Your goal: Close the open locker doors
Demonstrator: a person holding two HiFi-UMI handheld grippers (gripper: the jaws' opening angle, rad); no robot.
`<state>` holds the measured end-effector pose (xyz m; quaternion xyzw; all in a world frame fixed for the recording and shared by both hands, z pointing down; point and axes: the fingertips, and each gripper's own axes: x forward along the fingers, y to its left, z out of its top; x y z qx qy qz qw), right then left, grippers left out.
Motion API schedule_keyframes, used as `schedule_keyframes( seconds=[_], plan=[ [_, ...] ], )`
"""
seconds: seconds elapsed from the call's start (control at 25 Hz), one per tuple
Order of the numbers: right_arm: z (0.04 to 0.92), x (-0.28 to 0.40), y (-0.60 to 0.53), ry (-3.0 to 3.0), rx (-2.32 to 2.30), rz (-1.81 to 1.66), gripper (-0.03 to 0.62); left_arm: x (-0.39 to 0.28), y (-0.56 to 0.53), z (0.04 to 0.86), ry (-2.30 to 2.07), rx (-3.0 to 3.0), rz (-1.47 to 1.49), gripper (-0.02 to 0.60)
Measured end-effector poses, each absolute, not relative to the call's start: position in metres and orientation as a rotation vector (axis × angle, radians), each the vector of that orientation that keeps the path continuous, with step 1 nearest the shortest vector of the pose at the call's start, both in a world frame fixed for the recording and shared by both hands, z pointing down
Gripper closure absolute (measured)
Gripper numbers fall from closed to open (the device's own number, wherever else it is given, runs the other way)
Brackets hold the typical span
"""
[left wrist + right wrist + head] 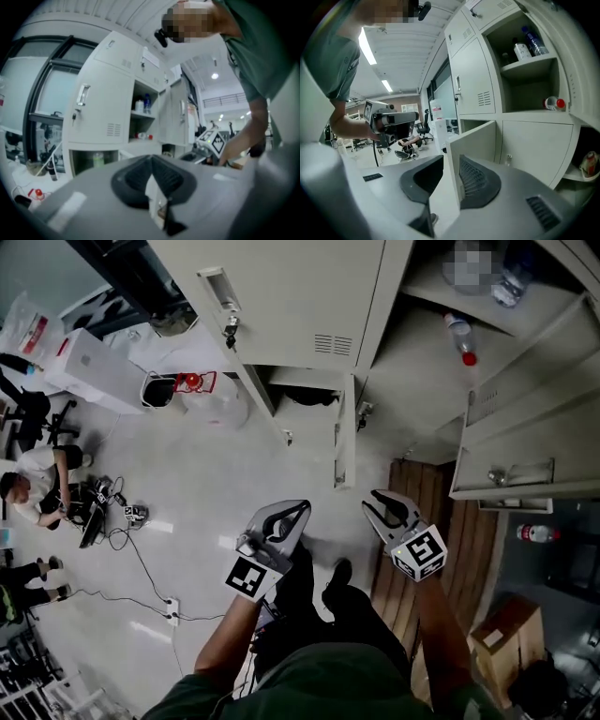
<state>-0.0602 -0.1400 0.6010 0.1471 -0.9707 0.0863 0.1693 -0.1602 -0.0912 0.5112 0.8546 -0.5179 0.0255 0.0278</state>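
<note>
- Two locker doors remain open: a lower door (345, 432) and an upper door (525, 460); neither is touched.
- The left gripper (300, 511) is held with jaws together, the right gripper (379, 502) with jaws apart and empty.

The lockers (300, 296) are showing smooth, matt painted metal; the floor (187, 474) is gleaming, polished; wooden planks (478, 549) are looking rough.

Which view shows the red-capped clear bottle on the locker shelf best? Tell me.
Head view: the red-capped clear plastic bottle shows full length, lying on its side. Right gripper view shows it foreshortened; left gripper view, a distant speck.
</note>
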Motion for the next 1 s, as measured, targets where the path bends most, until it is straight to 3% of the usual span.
schedule_keyframes(
  seconds=[0.24,1.0],
  plan=[
    [0.632,-0.089,-0.155,-2.713,0.358,0.202,0.516,-0.172,-0.107,0.543,-1.557,2.612,0.1,0.551],
    [0.634,-0.244,-0.156,-2.787,0.292,0.161,0.52,-0.298,-0.131,0.561,-1.685,2.465,0.065,0.577]
  ],
)
